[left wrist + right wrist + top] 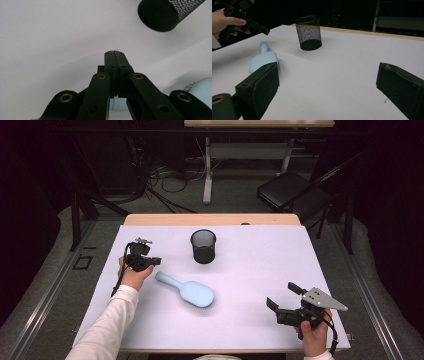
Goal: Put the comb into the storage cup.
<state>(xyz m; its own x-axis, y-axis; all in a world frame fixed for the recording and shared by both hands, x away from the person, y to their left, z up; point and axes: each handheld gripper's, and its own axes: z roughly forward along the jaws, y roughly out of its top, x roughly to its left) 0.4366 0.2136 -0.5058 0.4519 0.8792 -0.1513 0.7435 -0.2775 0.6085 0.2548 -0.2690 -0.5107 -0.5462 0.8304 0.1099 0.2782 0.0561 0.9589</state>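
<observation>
High view: light-blue brush (186, 290) lies flat mid-table on the white sheet (250, 270), handle end at 10 o'clock, head at 4 o'clock; black mesh cup (203, 246) stands upright at 12 o'clock from it, well apart. Left gripper (156, 261) hovers just off the handle tip, at its 10 o'clock, not touching. Right gripper (282, 294) sits at 4 o'clock of the table, well apart from the brush. Left gripper view: jaws pressed flat together, nothing between them; brush (200, 87) at 4 o'clock of the frame, cup (162, 15) at 1 o'clock. Right gripper view: its 2 jaws spread wide, empty; brush (263, 60) at 9 o'clock, cup (309, 32) at 11 o'clock, left gripper (265, 31) above the handle. My read: approach step, pick not started. Next move needs the left jaws reopened, lined up across the handle, lowered, then closed; likely target is the cup.
</observation>
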